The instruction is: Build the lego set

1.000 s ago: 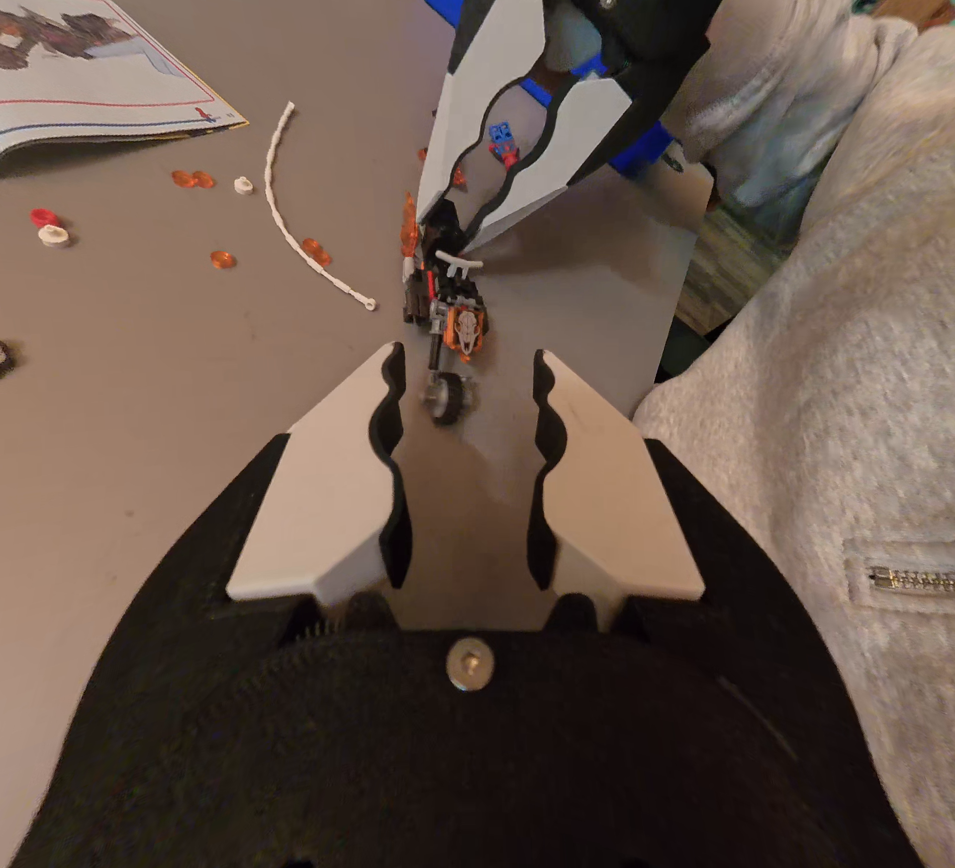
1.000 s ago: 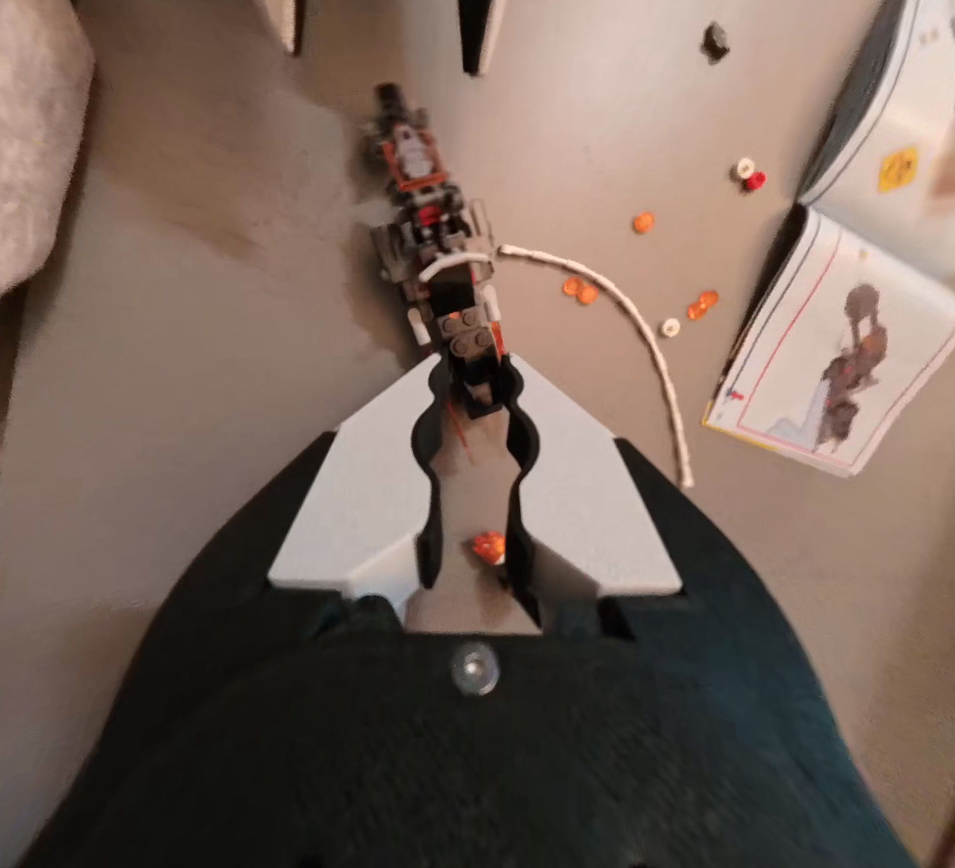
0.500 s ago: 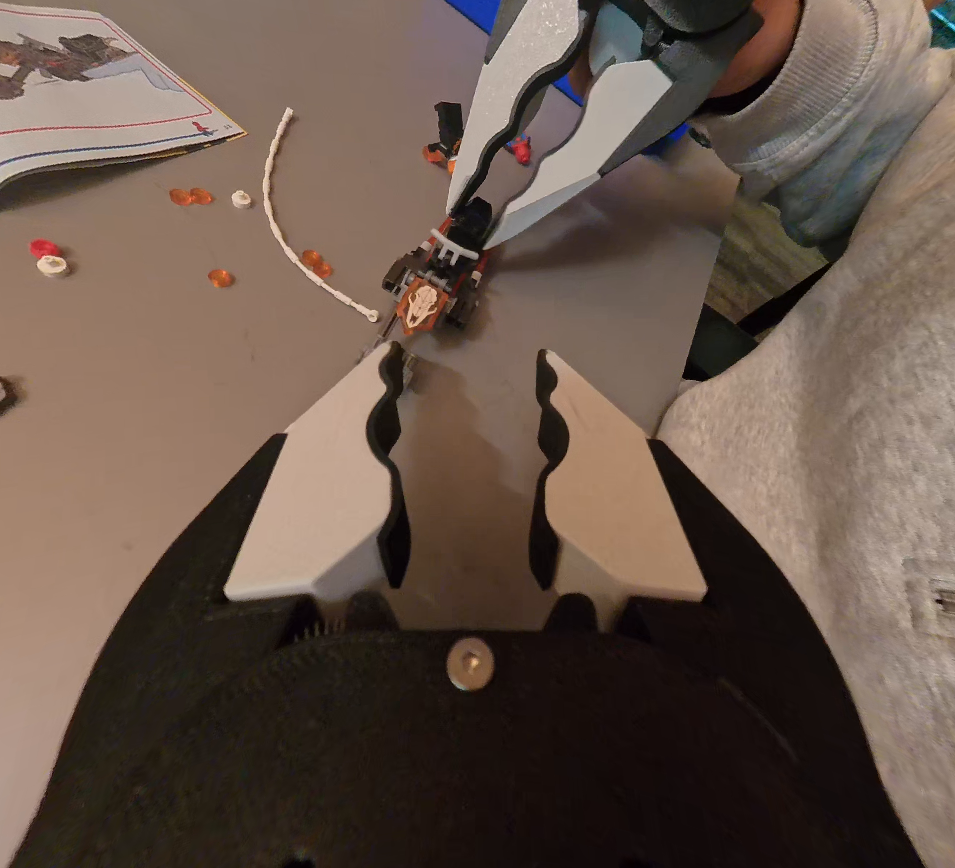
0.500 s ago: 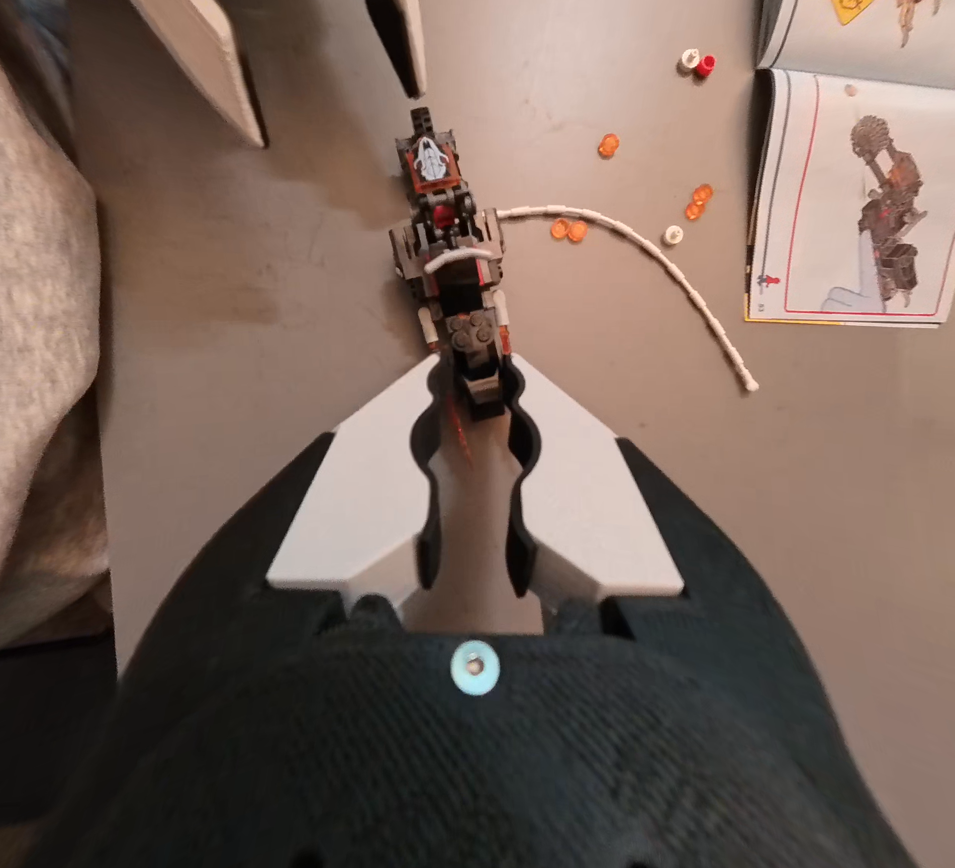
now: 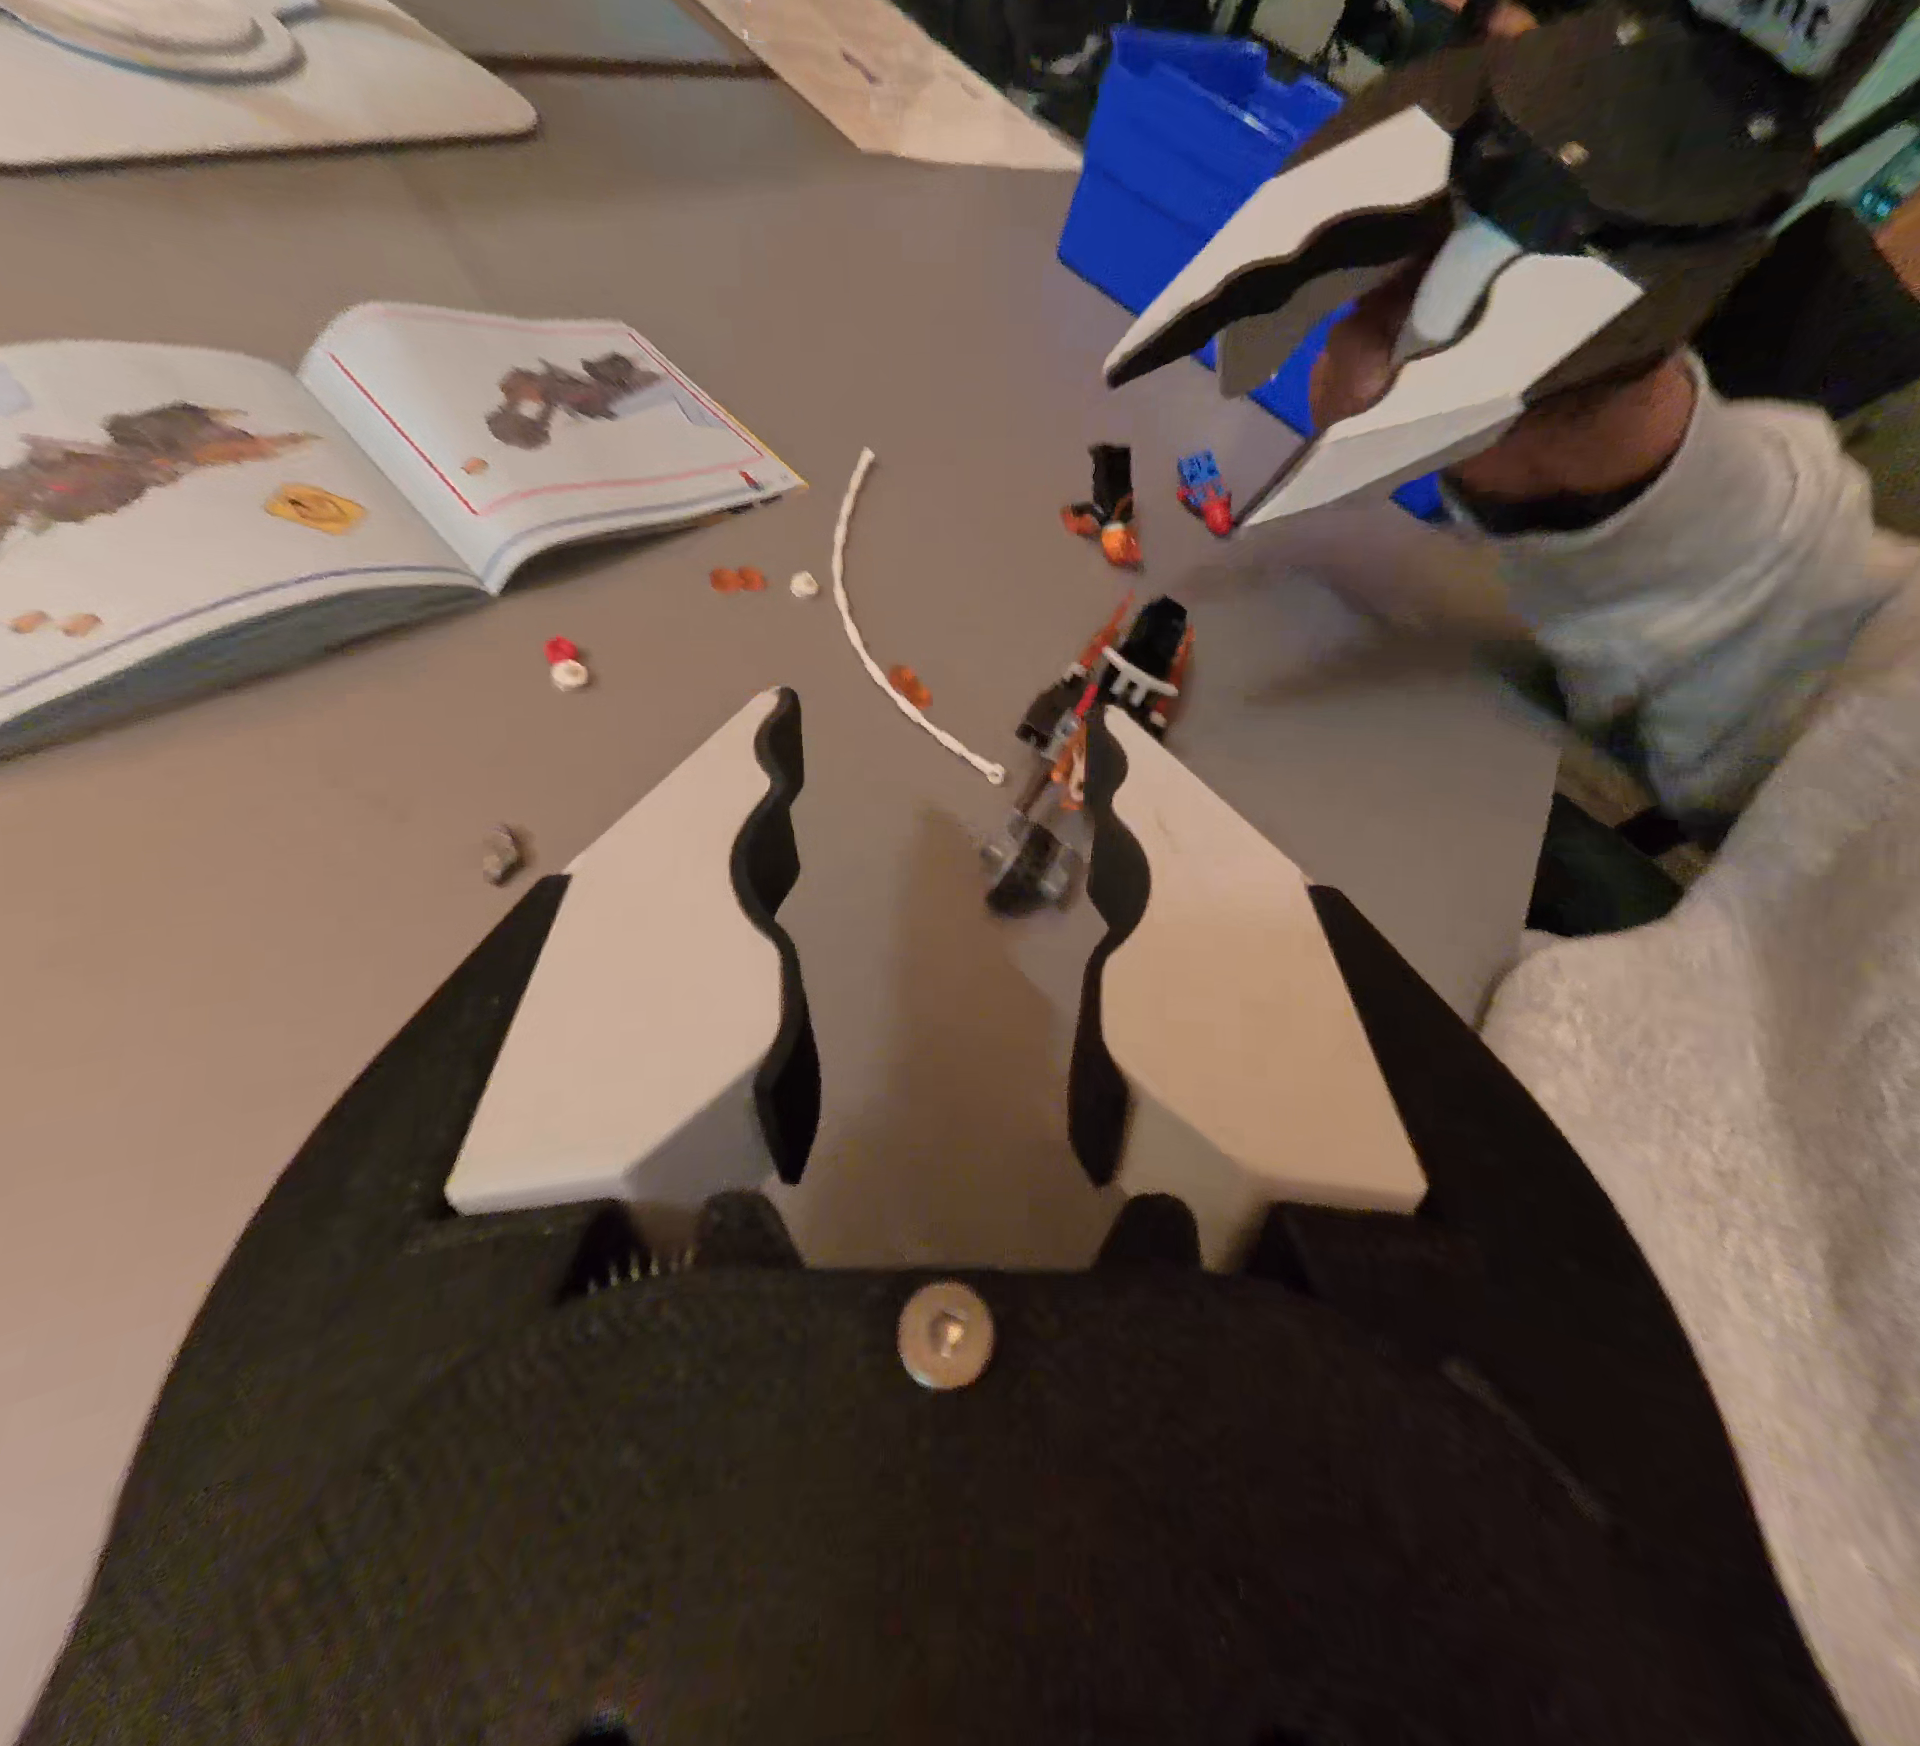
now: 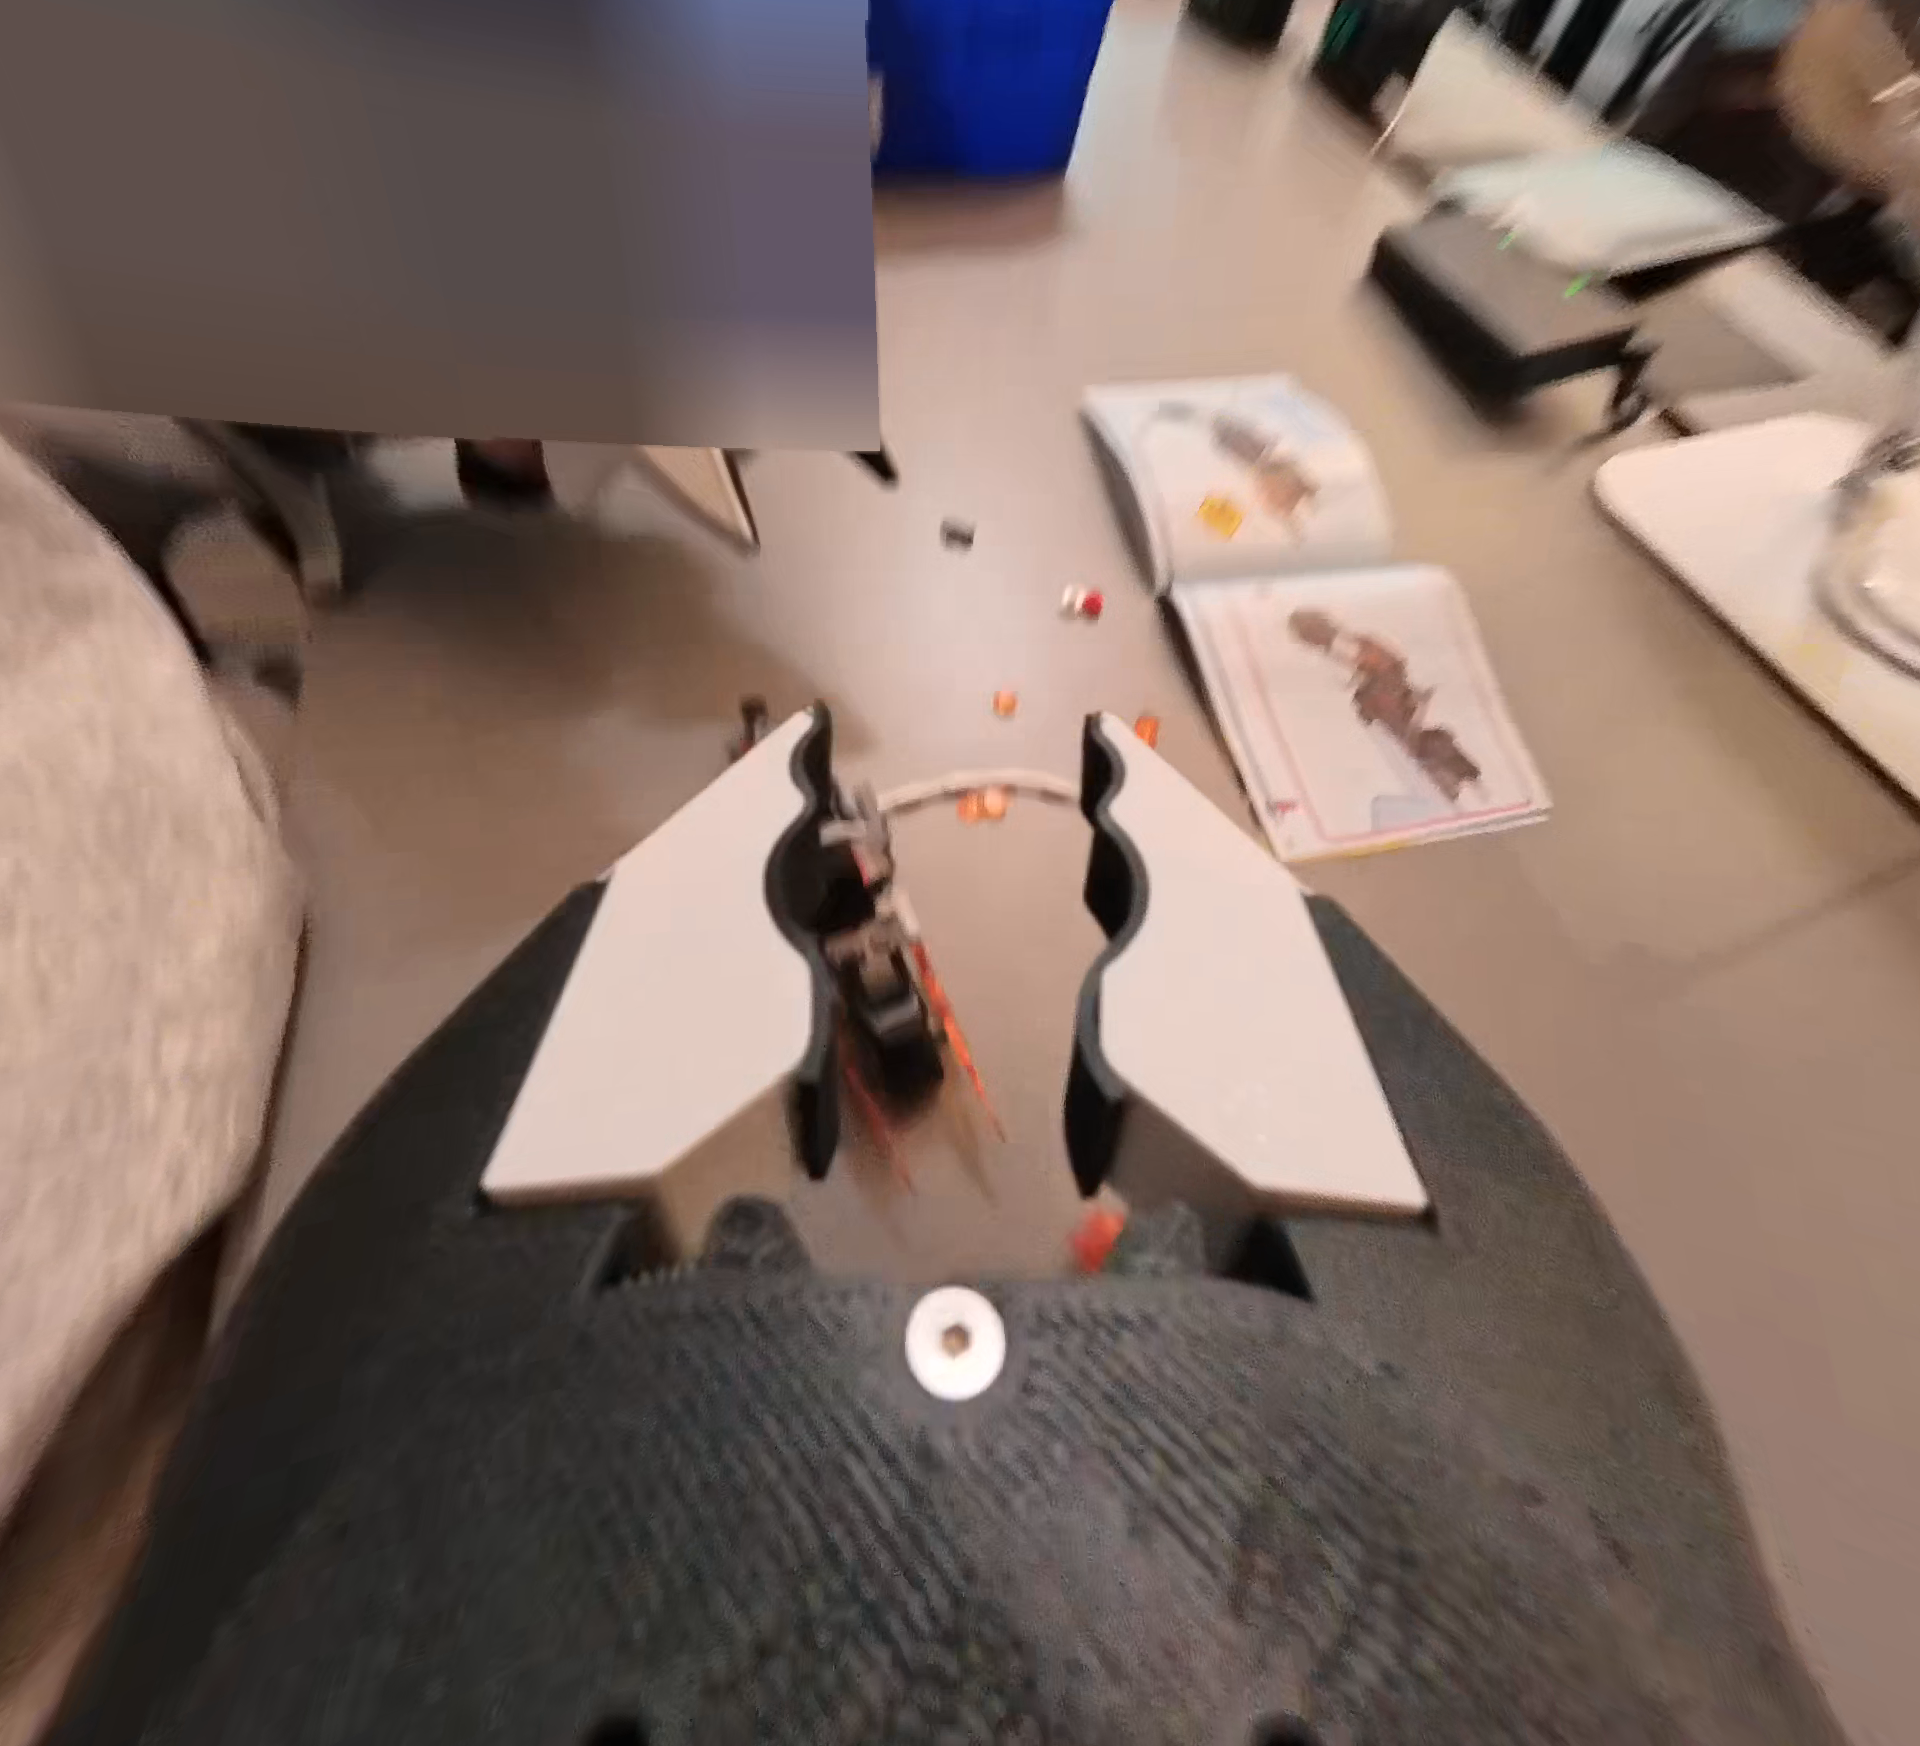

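Lego bike (image 5: 1081, 761): small black, grey and orange model, lying on the grey desk (image 5: 312, 813) near its right edge, front wheel toward the left claw (image 5: 940, 740). Nothing holds it.

Left claw: low over the desk, jaws wide, empty. Its right finger (image 5: 1195, 917) overlaps the bike's front in this view; touching or only in front of it, cannot tell. Placement reads as a brace or a ready grip on the wheel end.

Right claw (image 5: 1174, 439): raised above and beyond the bike, jaws parted, empty. In the right wrist view the right claw (image 6: 951, 730) frames the bike (image 6: 878, 958), which sits against its left finger; the picture is blurred, so contact is unclear. Judged lifted clear to fetch a next part.

Loose parts, kept within reach to the bike's left:
- white hose (image 5: 873, 626), curved, one end just beside the bike;
- orange studs (image 5: 736, 578), a white round piece (image 5: 802, 584), a red and white pair (image 5: 564, 663), a dark bit (image 5: 502, 855);
- beyond the bike, a black and orange piece (image 5: 1110, 503) and a blue and red piece (image 5: 1203, 485).

Booklet (image 5: 312, 491): open flat at far left, pages up, presumably for reference.

Blue bin (image 5: 1174, 169): beyond the desk's far edge.

Build judged partway done.
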A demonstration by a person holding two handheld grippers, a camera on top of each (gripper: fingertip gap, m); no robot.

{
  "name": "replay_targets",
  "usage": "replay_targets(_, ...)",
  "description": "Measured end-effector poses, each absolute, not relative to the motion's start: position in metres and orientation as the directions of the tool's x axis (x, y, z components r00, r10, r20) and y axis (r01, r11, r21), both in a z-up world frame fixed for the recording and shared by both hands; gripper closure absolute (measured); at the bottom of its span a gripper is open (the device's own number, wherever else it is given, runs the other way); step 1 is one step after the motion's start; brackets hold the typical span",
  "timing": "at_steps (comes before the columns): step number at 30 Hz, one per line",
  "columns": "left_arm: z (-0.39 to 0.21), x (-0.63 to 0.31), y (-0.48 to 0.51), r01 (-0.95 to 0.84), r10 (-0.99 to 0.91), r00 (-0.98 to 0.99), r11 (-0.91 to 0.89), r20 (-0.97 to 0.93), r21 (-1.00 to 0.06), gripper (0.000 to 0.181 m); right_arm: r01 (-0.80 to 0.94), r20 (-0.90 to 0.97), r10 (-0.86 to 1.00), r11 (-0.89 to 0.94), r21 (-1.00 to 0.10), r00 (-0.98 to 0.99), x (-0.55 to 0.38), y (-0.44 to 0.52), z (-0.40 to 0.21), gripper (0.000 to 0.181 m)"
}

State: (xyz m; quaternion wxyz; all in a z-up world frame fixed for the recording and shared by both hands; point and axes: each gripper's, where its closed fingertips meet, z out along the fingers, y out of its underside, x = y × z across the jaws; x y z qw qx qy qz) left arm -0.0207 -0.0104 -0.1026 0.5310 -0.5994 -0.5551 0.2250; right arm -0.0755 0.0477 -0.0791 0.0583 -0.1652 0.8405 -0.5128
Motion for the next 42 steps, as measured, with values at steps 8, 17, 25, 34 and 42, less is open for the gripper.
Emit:
replay_targets(8,-0.099,-0.021,-0.012,0.341,0.859,0.313,0.297,0.405,-0.892,0.125,0.146,-0.113,-0.335,-0.075,-0.986,-0.935,-0.051,0.063,-0.027,0.145)
replay_targets(17,-0.094,-0.018,-0.006,0.322,0.850,0.350,0.285,0.393,-0.903,0.119,0.012,-0.014,-0.152,0.014,-1.000,-0.988,-0.069,0.061,-0.047,0.143)
replay_targets(25,-0.095,-0.016,0.007,0.315,0.882,0.376,0.167,0.284,-0.934,0.120,0.148,-0.126,-0.219,-0.084,-0.985,-0.968,-0.069,0.074,-0.031,0.142)
replay_targets(34,-0.096,-0.016,0.008,0.316,0.892,0.369,0.143,0.260,-0.938,0.118,0.056,-0.046,-0.229,-0.034,-0.998,-0.972,-0.051,0.067,-0.042,0.144)
replay_targets(42,-0.097,-0.018,0.005,0.326,0.885,0.359,0.178,0.296,-0.929,0.116,0.077,-0.069,-0.188,-0.036,-0.996,-0.980,-0.061,0.067,-0.043,0.144)
